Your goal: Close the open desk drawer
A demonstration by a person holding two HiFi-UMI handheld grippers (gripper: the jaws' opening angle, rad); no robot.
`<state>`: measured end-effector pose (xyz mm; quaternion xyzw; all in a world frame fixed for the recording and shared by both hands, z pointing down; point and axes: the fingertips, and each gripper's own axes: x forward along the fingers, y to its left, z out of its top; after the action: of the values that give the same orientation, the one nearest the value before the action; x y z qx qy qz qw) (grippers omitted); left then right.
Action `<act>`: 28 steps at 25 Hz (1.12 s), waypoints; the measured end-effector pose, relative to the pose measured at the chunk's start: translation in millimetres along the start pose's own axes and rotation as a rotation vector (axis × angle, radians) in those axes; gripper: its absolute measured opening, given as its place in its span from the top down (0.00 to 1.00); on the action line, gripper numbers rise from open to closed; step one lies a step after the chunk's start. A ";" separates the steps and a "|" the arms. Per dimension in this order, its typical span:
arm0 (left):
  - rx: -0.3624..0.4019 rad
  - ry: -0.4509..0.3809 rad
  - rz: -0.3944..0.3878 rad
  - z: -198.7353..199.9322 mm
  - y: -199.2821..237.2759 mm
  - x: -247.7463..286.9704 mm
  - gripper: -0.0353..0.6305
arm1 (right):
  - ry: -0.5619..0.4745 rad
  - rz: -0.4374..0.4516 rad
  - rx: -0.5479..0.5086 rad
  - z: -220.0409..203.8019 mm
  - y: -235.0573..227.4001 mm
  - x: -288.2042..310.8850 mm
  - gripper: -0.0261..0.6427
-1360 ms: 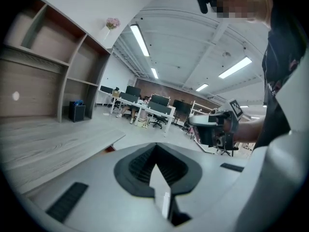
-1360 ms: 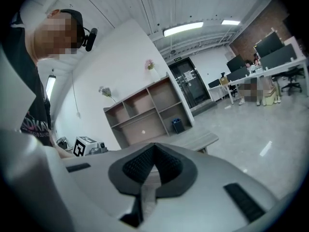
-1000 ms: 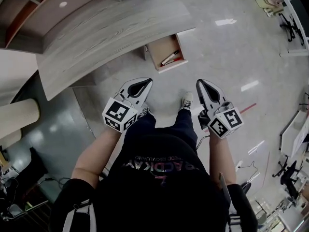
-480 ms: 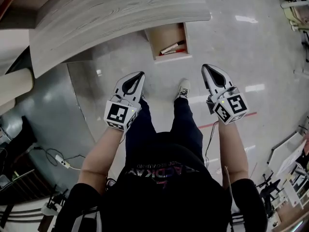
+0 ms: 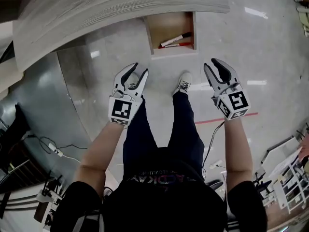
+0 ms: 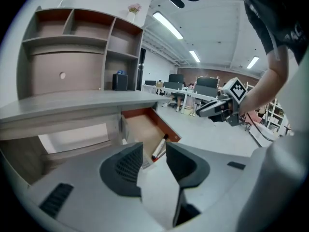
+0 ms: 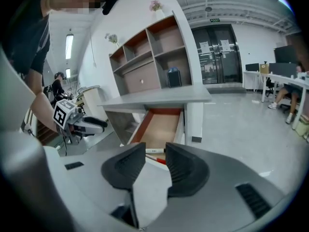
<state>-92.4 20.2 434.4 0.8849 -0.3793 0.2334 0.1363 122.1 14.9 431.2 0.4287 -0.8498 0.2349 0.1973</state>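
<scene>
Desk [image 5: 96, 13] across far side, curved pale wood top. Drawer [image 5: 166, 28] stands pulled out toward person under desk's right end, wood bottom showing. White marker [image 5: 175, 39] and red pen [image 5: 179, 45] lie at drawer's near edge. Person stands on glossy floor [image 5: 270, 47], shoe [image 5: 183, 82] near drawer front. Left gripper [image 5: 139, 70] held in air left of drawer, well apart; jaws opening, nothing between. Right gripper [image 5: 212, 64] held right of drawer, apart from it; jaws opening, part-way spread, empty.
</scene>
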 end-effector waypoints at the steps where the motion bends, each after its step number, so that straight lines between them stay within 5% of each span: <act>1: 0.011 0.013 0.000 -8.8 0.4 7.1 0.72 | 0.026 0.006 -0.014 -12.0 -3.4 6.9 0.76; 10: 0.019 0.093 0.003 -73.2 -0.2 68.2 0.67 | 0.212 0.030 -0.119 -98.1 -30.3 79.1 0.67; 19: 0.089 0.014 0.027 -70.9 10.0 103.6 0.66 | 0.185 0.034 -0.197 -103.2 -45.0 119.5 0.66; 28: 0.125 0.039 0.029 -81.0 23.1 108.9 0.64 | 0.177 0.089 -0.251 -94.2 -33.7 140.6 0.68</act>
<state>-68.7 -27.7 561.3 0.8814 -0.3739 0.2759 0.0846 84.5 -38.6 590.9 0.3402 -0.8699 0.1724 0.3127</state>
